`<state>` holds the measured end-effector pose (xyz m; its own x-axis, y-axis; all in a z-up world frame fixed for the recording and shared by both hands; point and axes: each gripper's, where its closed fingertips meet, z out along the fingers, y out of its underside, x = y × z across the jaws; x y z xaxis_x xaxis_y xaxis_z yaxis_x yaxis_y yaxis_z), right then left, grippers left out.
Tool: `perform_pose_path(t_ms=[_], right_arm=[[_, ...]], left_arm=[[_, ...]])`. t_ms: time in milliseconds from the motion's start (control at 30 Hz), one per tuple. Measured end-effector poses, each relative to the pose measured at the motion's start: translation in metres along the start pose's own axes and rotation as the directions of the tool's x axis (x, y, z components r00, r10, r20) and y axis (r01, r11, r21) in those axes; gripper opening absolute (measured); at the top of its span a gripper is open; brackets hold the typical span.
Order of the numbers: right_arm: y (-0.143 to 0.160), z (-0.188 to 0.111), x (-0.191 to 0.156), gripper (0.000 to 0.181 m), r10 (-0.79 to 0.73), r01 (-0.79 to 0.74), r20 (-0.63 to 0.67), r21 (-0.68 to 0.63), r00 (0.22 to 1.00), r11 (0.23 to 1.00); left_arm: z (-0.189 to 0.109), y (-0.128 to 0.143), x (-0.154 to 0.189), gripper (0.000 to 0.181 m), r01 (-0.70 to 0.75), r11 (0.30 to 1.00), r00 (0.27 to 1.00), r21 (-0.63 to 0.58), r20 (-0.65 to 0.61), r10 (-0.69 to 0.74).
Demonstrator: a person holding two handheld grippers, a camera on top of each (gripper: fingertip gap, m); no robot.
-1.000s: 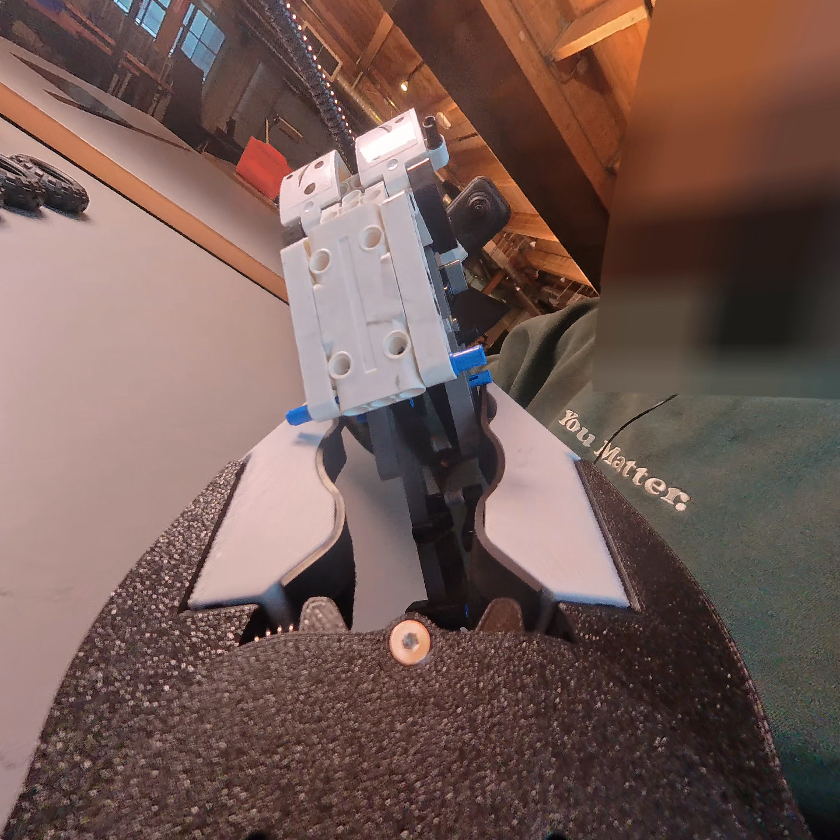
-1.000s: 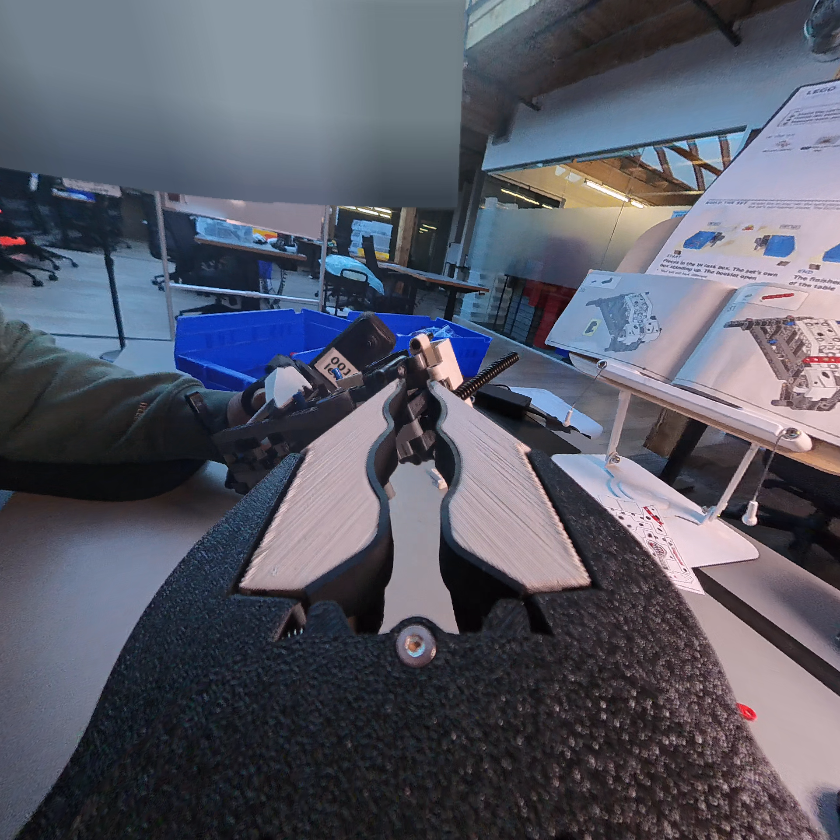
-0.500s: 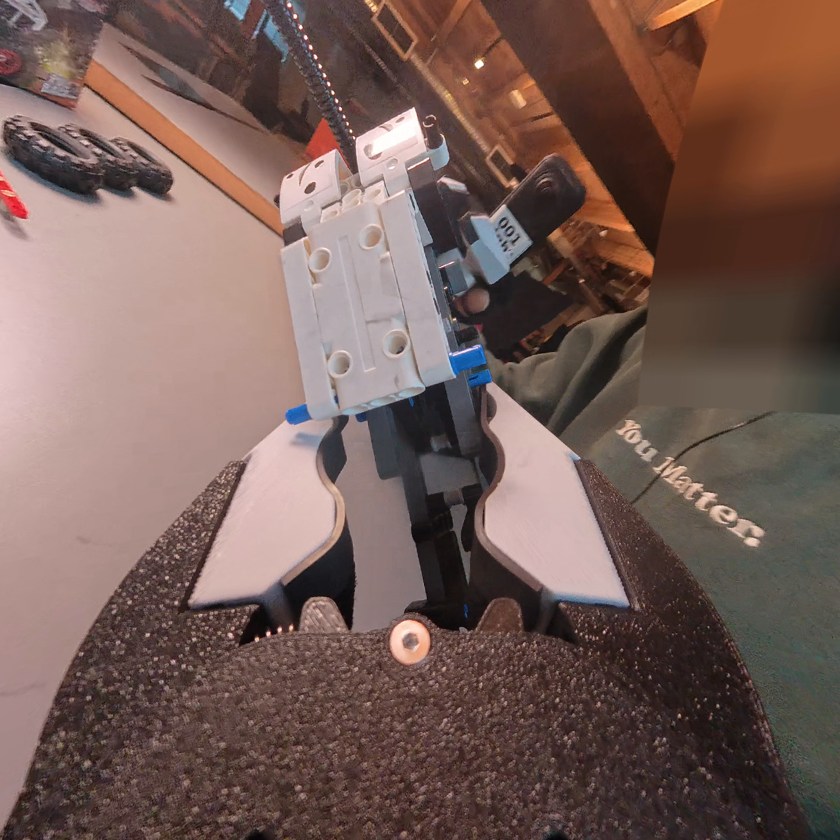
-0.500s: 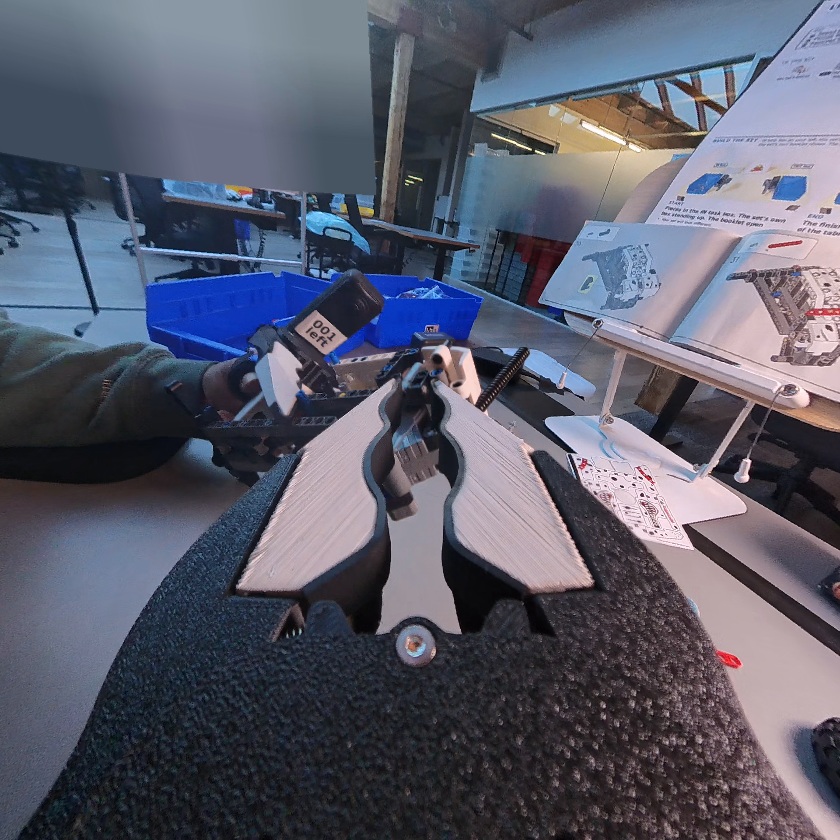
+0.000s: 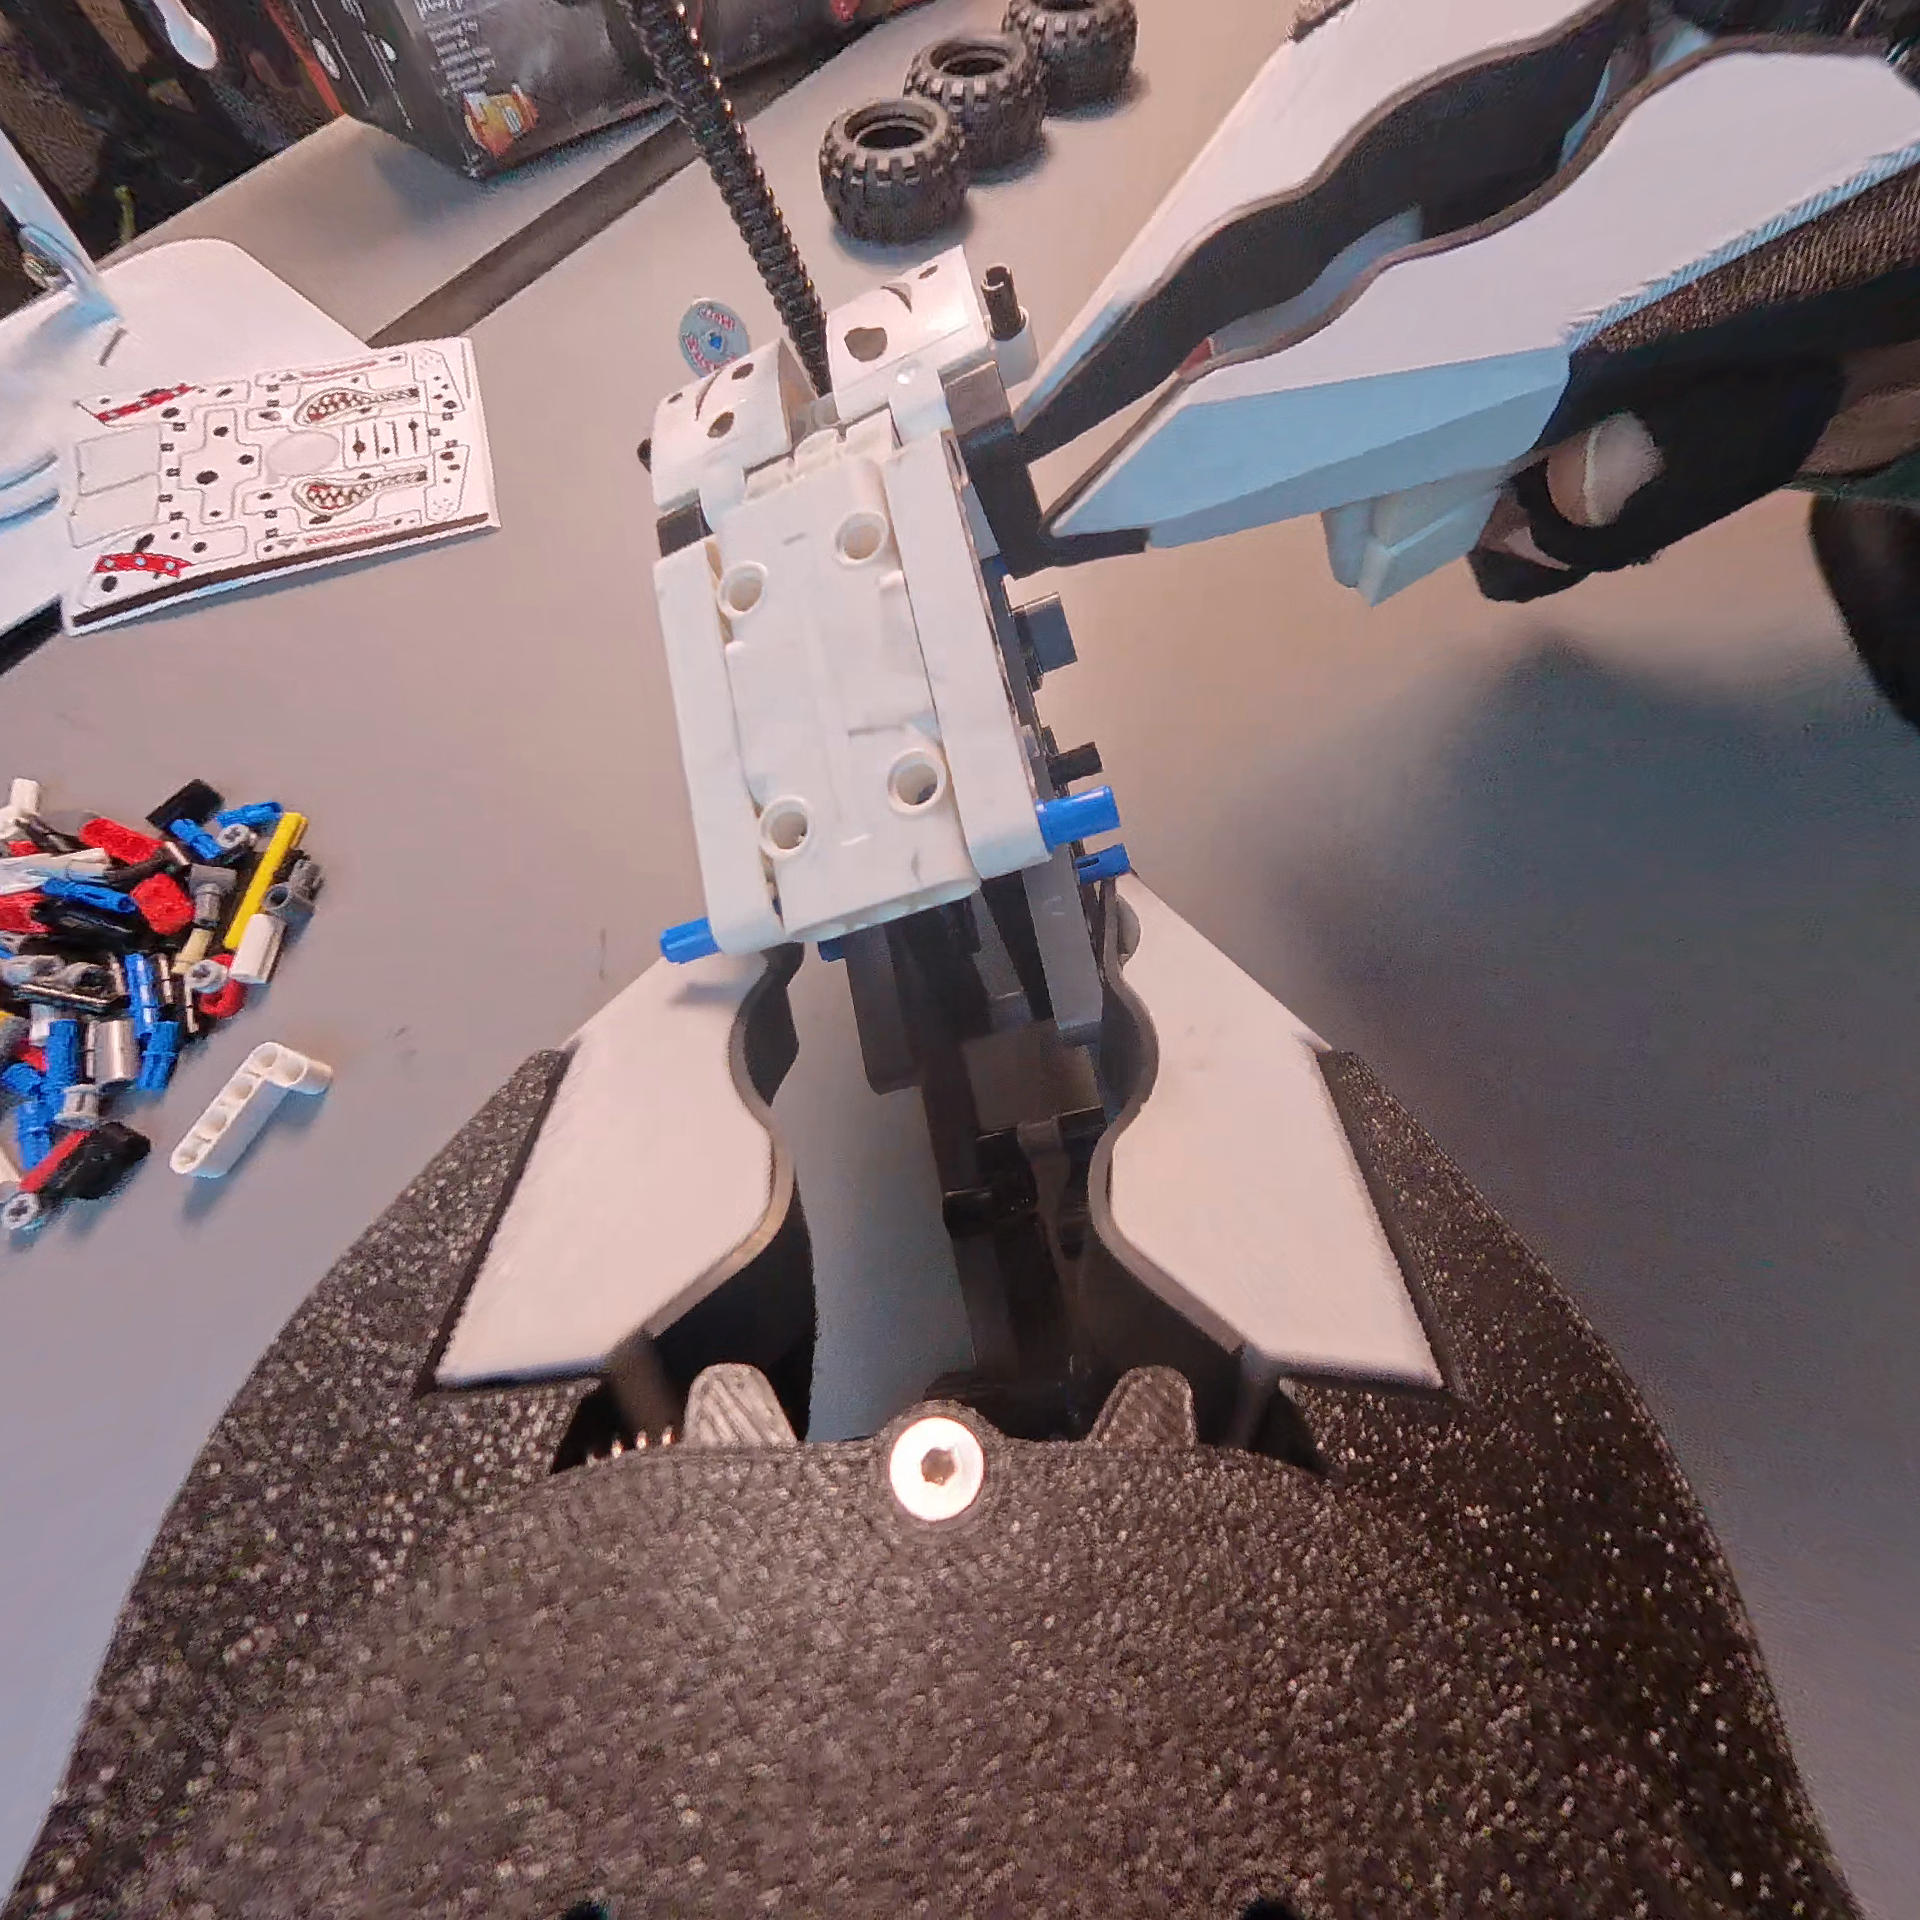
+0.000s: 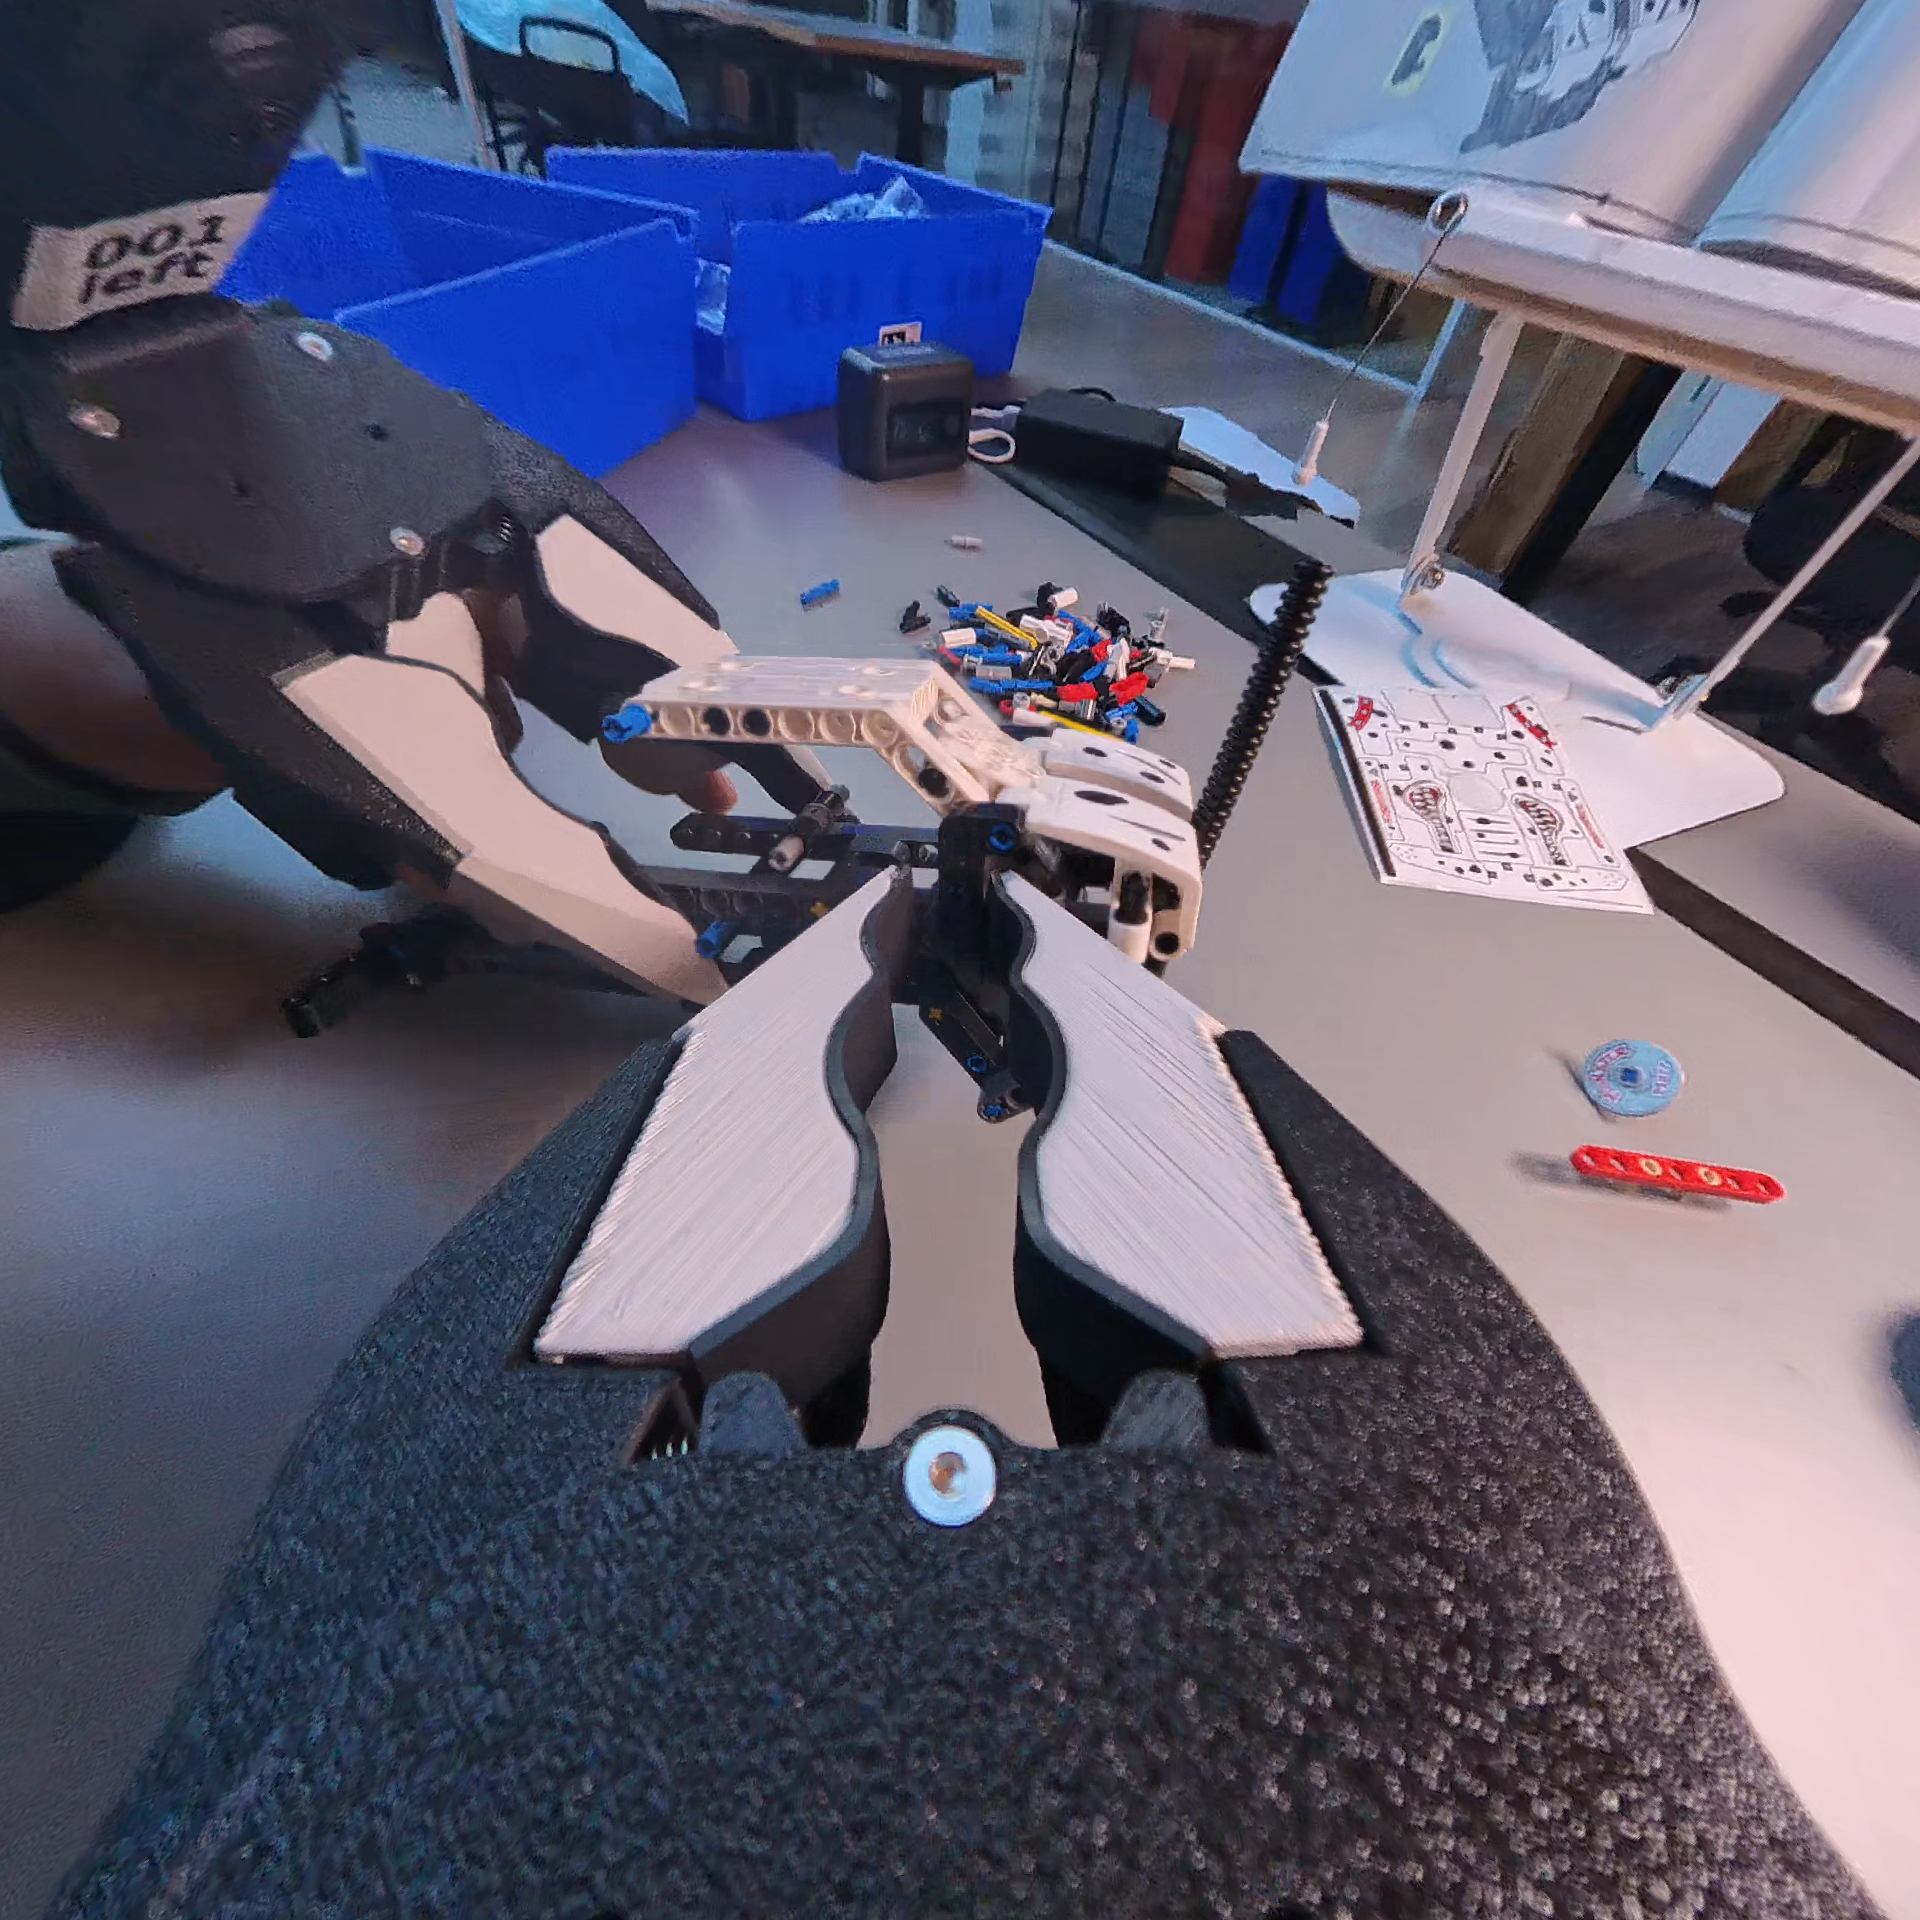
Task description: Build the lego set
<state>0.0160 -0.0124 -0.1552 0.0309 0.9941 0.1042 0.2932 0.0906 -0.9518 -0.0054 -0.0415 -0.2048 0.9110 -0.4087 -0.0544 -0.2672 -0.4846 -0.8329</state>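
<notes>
Both claws had swung down toward the table (image 5: pixel 1558 935) since 1.0 s ago; the left view then looked up at ceiling and a person's sweater, now at the desktop.

Left claw (image 5: pixel 940 956) was clamped on the dark frame at the rear of the model (image 5: pixel 842 665), white panels sticking out ahead of its tips. Right claw (image 6: pixel 951 899) was clamped on a black beam at the model's (image 6: pixel 935 769) side; in the left view it came in from ahead-right (image 5: pixel 1039 488), tips touching the model's edge.

Blue bins (image 6: pixel 623 281) sat far ahead of the right claw. A booklet stand (image 6: pixel 1558 644) stood ahead-right of it, a sticker sheet (image 6: pixel 1475 810) lying at its base. Three tires (image 5: pixel 966 114) lay beyond the model in the left view. A loose parts pile (image 5: pixel 114 956) lay left of the left claw, with a white bent beam (image 5: pixel 249 1107) just beside it. A red beam (image 6: pixel 1673 1184) and a round blue disc (image 6: pixel 1631 1075) lay right of the right claw.
</notes>
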Motion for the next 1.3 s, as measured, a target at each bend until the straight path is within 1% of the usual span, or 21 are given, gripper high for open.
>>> perform_pose_path(t_ms=[100, 133, 200, 233, 267, 300, 367, 400, 467, 600, 667, 733, 833, 933, 1000, 1133, 1200, 1300], right_arm=[[0.014, 0.009, 0.000, 0.013, 0.030, -0.032, -0.030, -0.044, 0.999, 0.999], [0.019, 0.012, 0.002, 0.009, 0.050, -0.053, -0.050, -0.059, 0.998, 0.997], [0.026, 0.016, 0.002, 0.008, 0.103, -0.108, -0.060, -0.083, 0.993, 0.991], [0.025, 0.017, 0.002, 0.008, 0.132, -0.137, -0.066, -0.075, 0.989, 0.988], [0.025, 0.017, 0.002, 0.008, 0.144, -0.150, -0.076, -0.076, 0.987, 0.986], [0.025, 0.017, 0.003, 0.008, 0.146, -0.153, -0.091, -0.077, 0.985, 0.985], [0.028, 0.018, 0.003, 0.008, 0.142, -0.153, -0.119, -0.095, 0.983, 0.984], [0.029, 0.018, 0.001, 0.008, 0.137, -0.150, -0.123, -0.101, 0.983, 0.984], [0.029, 0.018, -0.003, 0.007, 0.123, -0.137, -0.131, -0.107, 0.984, 0.985], [0.031, 0.015, -0.011, 0.008, 0.122, -0.141, -0.150, -0.117, 0.981, 0.983], [0.032, 0.013, -0.009, 0.008, 0.110, -0.133, -0.178, -0.123, 0.978, 0.984], [0.034, 0.011, -0.007, 0.008, 0.111, -0.139, -0.203, -0.128, 0.973, 0.982], [0.034, 0.011, -0.007, 0.008, 0.124, -0.154, -0.220, -0.127, 0.968, 0.980], [0.035, 0.010, -0.007, 0.008, 0.141, -0.174, -0.236, -0.124, 0.962, 0.977], [0.035, 0.010, -0.007, 0.008, 0.161, -0.195, -0.246, -0.119, 0.956, 0.974], [0.032, 0.012, -0.005, 0.011, 0.194, -0.229, -0.284, -0.093, 0.939, 0.969], [0.030, 0.012, -0.003, 0.017, 0.205, -0.239, -0.310, -0.075, 0.928, 0.968], [0.029, 0.015, 0.001, 0.019, 0.213, -0.250, -0.332, -0.072, 0.919, 0.966]], left_arm=[[0.005, 0.009, -0.002, 0.057, -0.054, 0.996, 0.996, -0.064, 0.073, 0.059], [0.006, 0.012, -0.003, 0.057, -0.069, 0.994, 0.993, -0.086, 0.091, 0.077], [0.008, 0.019, -0.004, 0.057, -0.080, 0.990, 0.990, -0.119, 0.109, 0.094], [0.008, 0.020, -0.004, 0.058, -0.083, 0.989, 0.989, -0.120, 0.113, 0.097], [0.008, 0.020, -0.004, 0.059, -0.079, 0.989, 0.990, -0.122, 0.109, 0.093], [0.008, 0.021, -0.002, 0.064, -0.071, 0.990, 0.993, -0.122, 0.084, 0.082], [0.006, 0.020, 0.005, 0.085, -0.023, 0.994, 1.000, -0.111, 0.014, 0.025], [0.004, 0.017, 0.005, 0.089, -0.004, 0.996, 1.000, -0.093, 0.001, 0.004], [0.001, 0.009, 0.001, 0.090, 0.017, 0.998, 1.000, -0.060, -0.006, -0.017], [0.007, 0.005, -0.012, 0.094, 0.019, 0.997, 1.000, -0.081, 0.010, -0.018], [0.010, 0.004, -0.011, 0.094, 0.030, 0.995, 0.999, -0.090, -0.015, -0.031], [0.012, 0.008, -0.011, 0.089, 0.029, 0.992, 0.999, -0.119, -0.024, -0.032], [0.009, 0.011, -0.008, 0.070, 0.034, 0.989, 0.998, -0.142, -0.050, -0.041], [0.002, 0.014, -0.005, 0.064, 0.042, 0.988, 0.996, -0.147, -0.076, -0.054], [-0.003, 0.013, -0.011, 0.071, 0.047, 0.990, 0.997, -0.130, -0.058, -0.055], [-0.007, 0.007, -0.023, 0.096, 0.092, 0.992, 0.994, -0.091, -0.052, -0.097], [-0.003, 0.004, -0.025, 0.103, 0.089, 0.993, 0.994, -0.083, -0.055, -0.094], [0.013, 0.003, -0.019, 0.110, 0.049, 0.991, 0.995, -0.123, -0.076, -0.059]])
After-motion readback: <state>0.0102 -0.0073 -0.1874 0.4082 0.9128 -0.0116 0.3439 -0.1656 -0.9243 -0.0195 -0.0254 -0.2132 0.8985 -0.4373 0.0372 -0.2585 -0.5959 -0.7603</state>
